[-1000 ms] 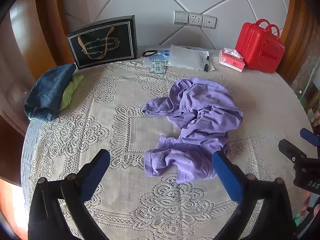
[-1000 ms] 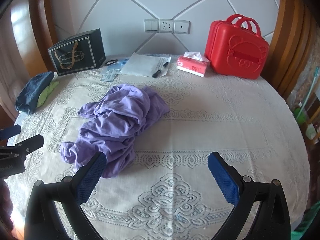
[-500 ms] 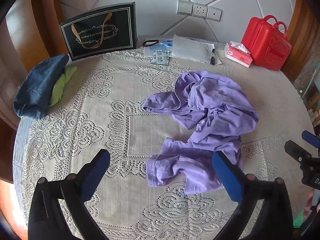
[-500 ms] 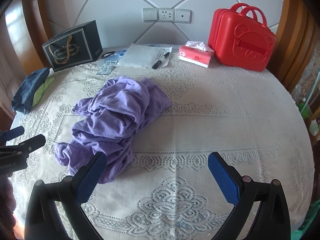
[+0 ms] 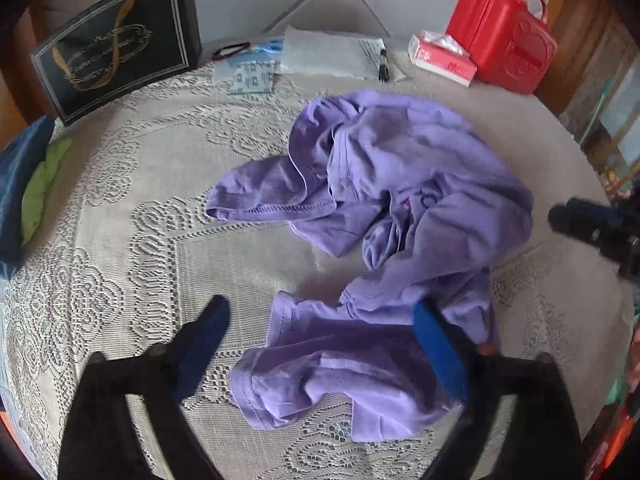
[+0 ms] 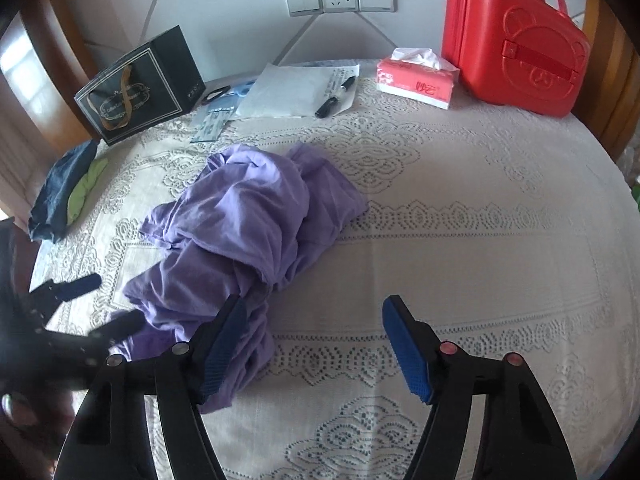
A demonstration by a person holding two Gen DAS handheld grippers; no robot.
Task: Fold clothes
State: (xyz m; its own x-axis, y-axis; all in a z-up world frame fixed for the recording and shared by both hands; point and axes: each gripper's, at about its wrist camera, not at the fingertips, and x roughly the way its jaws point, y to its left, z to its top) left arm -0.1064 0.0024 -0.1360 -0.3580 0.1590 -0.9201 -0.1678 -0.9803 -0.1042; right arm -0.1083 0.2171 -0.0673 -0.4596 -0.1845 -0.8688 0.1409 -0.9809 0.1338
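Grippers close in on a crumpled purple shirt at mid-tabletop: the left gripper straddles its near hem, the right gripper its side, both unclenched with jaws just narrowing. Grasping comes first; spreading flat likely follows.

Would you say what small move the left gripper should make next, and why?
Probably lower it a little further and finish closing: the left gripper, jaws just closing, straddles the near hem of the crumpled purple shirt, but its pads do not press the cloth yet.
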